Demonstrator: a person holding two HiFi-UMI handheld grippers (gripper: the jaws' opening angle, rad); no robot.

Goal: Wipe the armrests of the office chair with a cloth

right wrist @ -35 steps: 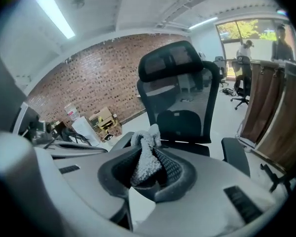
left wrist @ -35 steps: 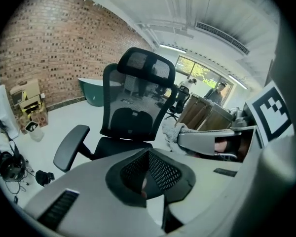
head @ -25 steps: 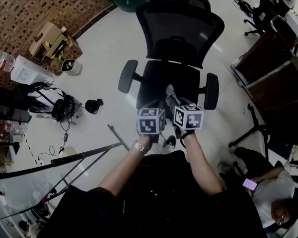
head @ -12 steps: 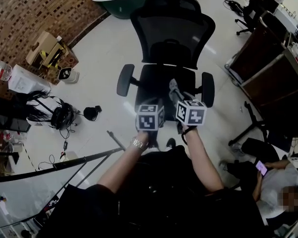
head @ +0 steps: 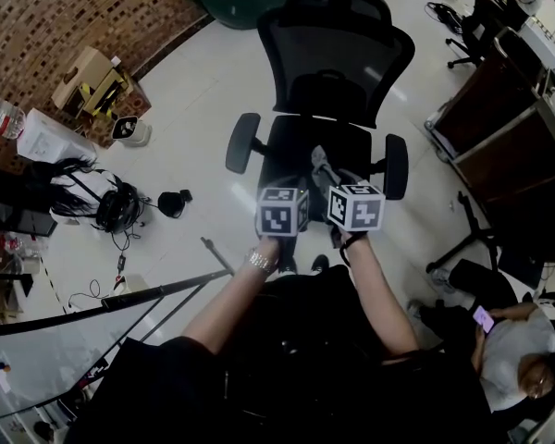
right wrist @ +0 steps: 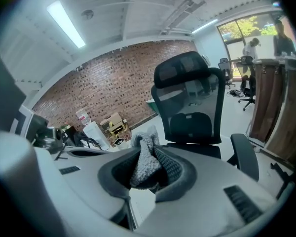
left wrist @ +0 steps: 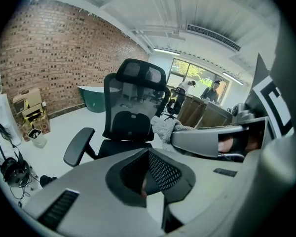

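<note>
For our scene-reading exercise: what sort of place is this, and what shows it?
Probably an open-plan office: a black mesh office chair on a pale hard floor, more wheeled chairs farther back, and a brick wall along one side.

Close by: one office chair (head: 338, 58) with two armrests (head: 243, 142), one cloth (right wrist: 144, 157), two grippers (head: 319, 213), one seated person (head: 516, 354).

Grey cloth (right wrist: 140, 166) bunched in right gripper's (right wrist: 147, 154) jaws, before black office chair (right wrist: 188, 102).
</note>
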